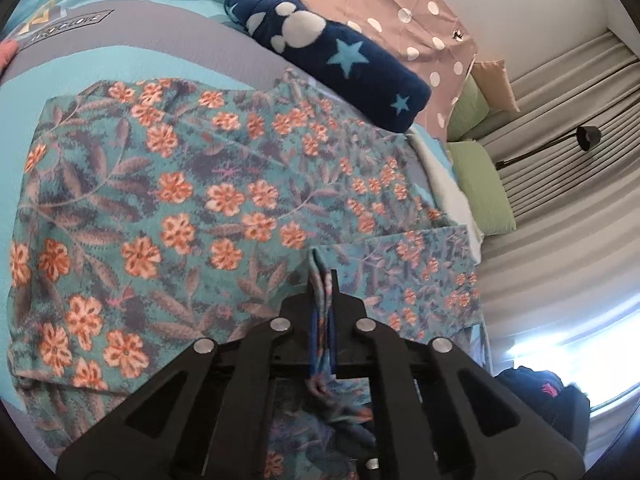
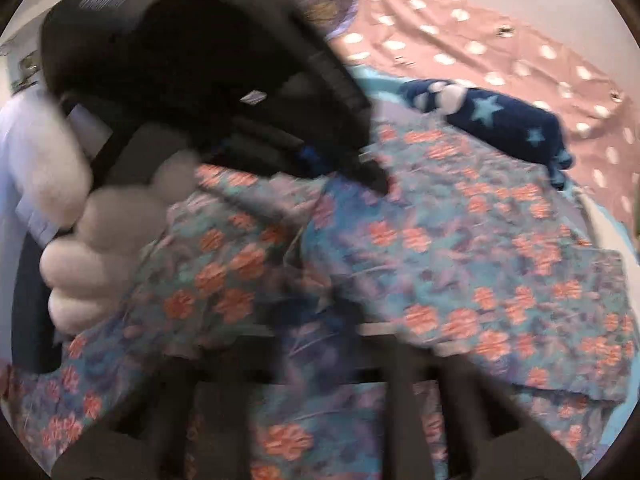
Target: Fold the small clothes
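A teal floral garment (image 1: 192, 200) with orange flowers lies spread on the bed. My left gripper (image 1: 322, 280) is shut on a bunched edge of this garment at its near side, with cloth pinched between the fingers. The right wrist view is blurred. It shows the same floral garment (image 2: 460, 248), with my right gripper (image 2: 320, 320) low over it and cloth seemingly between its fingers. The left gripper (image 2: 340, 164), held by a hand, also shows there at upper left, gripping the garment's edge.
A folded navy blanket (image 1: 340, 56) with stars lies beyond the garment. A pink polka-dot cloth (image 1: 400, 4) lies behind it. The teal and grey bedcover (image 1: 120, 40) is underneath. Green pillows (image 1: 480, 188), a curtain and a black lamp (image 1: 586, 138) stand right.
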A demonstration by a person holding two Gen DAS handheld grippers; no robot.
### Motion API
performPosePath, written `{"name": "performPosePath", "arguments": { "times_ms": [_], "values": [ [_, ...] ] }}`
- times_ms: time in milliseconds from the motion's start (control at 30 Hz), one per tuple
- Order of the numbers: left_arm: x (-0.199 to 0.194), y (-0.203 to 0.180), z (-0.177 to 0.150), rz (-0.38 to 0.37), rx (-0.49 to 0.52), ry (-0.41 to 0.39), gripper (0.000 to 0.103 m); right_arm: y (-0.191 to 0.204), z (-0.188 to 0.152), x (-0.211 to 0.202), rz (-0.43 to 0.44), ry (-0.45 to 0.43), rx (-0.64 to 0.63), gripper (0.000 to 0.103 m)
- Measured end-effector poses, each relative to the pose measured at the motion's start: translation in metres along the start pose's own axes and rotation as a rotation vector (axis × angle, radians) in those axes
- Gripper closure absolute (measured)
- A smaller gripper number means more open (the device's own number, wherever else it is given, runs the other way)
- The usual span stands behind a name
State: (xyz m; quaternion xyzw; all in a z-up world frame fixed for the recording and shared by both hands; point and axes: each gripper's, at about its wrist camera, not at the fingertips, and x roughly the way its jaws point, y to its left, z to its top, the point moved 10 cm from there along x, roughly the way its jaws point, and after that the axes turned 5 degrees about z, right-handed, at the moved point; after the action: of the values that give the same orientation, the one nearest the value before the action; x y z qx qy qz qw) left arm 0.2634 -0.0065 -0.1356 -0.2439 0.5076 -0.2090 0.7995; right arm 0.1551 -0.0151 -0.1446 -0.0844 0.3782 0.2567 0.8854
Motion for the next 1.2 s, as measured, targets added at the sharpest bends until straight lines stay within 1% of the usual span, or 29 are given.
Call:
{"name": "performPosePath", "arguments": {
  "times_ms": [33, 67, 133, 267, 333, 400, 467, 533, 633, 700, 733, 767, 800, 833, 867, 900, 1000, 1100, 1133, 1200],
  "values": [
    [-0.003, -0.006, 0.004, -0.023, -0.008, -0.005, 0.1, -0.007, 0.008, -0.01, 0.008, -0.041, 0.047, 0.097],
    [-0.005, -0.012, 0.008, -0.041, -0.009, -0.011, 0.1, -0.012, 0.013, -0.017, 0.011, -0.063, 0.076, 0.097],
    [-0.019, -0.033, 0.024, -0.081, 0.014, -0.044, 0.1, -0.019, 0.031, -0.035, 0.034, -0.118, 0.121, 0.097],
    [-0.059, -0.068, 0.051, -0.093, 0.135, -0.142, 0.1, -0.013, 0.067, -0.055, 0.065, -0.178, 0.105, 0.097],
    [-0.079, -0.074, 0.059, -0.075, 0.182, -0.185, 0.1, -0.005, 0.084, -0.058, 0.086, -0.205, 0.09, 0.097],
    [-0.097, -0.069, 0.066, -0.046, 0.202, -0.223, 0.1, 0.007, 0.101, -0.057, 0.112, -0.229, 0.069, 0.097],
    [-0.107, -0.053, 0.07, -0.001, 0.207, -0.247, 0.1, 0.022, 0.112, -0.05, 0.132, -0.235, 0.047, 0.097],
    [-0.11, -0.033, 0.071, 0.052, 0.201, -0.25, 0.1, 0.036, 0.116, -0.032, 0.163, -0.212, 0.047, 0.097],
    [-0.099, 0.009, 0.066, 0.139, 0.179, -0.228, 0.1, 0.05, 0.11, -0.008, 0.184, -0.163, 0.07, 0.097],
    [-0.09, 0.032, 0.061, 0.167, 0.153, -0.204, 0.099, 0.06, 0.098, 0.009, 0.245, -0.102, 0.103, 0.097],
    [-0.083, 0.045, 0.056, 0.182, 0.14, -0.181, 0.099, 0.057, 0.096, 0.016, 0.258, -0.082, 0.108, 0.095],
    [-0.079, 0.055, 0.053, 0.207, 0.133, -0.171, 0.096, 0.06, 0.087, 0.018, 0.259, -0.052, 0.109, 0.095],
    [-0.075, 0.068, 0.05, 0.252, 0.128, -0.168, 0.09, 0.059, 0.08, 0.017, 0.247, -0.036, 0.105, 0.091],
    [-0.074, 0.076, 0.048, 0.278, 0.126, -0.167, 0.085, 0.055, 0.074, 0.015, 0.233, -0.029, 0.103, 0.09],
    [-0.073, 0.085, 0.046, 0.302, 0.121, -0.171, 0.08, 0.045, 0.068, 0.011, 0.219, -0.024, 0.113, 0.089],
    [-0.074, 0.094, 0.045, 0.32, 0.113, -0.175, 0.079, 0.036, 0.061, 0.006, 0.212, -0.018, 0.132, 0.088],
    [-0.078, 0.105, 0.041, 0.325, 0.098, -0.182, 0.076, -0.008, 0.041, -0.01, 0.175, -0.002, 0.215, 0.088],
    [-0.079, 0.102, 0.035, 0.321, 0.117, -0.187, 0.071, -0.057, 0.014, -0.03, 0.098, 0.004, 0.28, 0.088],
    [-0.08, 0.1, 0.032, 0.325, 0.128, -0.187, 0.07, -0.077, 0.0, -0.04, 0.053, 0.008, 0.304, 0.087],
    [-0.077, 0.092, 0.026, 0.342, 0.161, -0.189, 0.064, -0.103, -0.019, -0.054, 0.011, 0.008, 0.345, 0.086]
  ]
}}
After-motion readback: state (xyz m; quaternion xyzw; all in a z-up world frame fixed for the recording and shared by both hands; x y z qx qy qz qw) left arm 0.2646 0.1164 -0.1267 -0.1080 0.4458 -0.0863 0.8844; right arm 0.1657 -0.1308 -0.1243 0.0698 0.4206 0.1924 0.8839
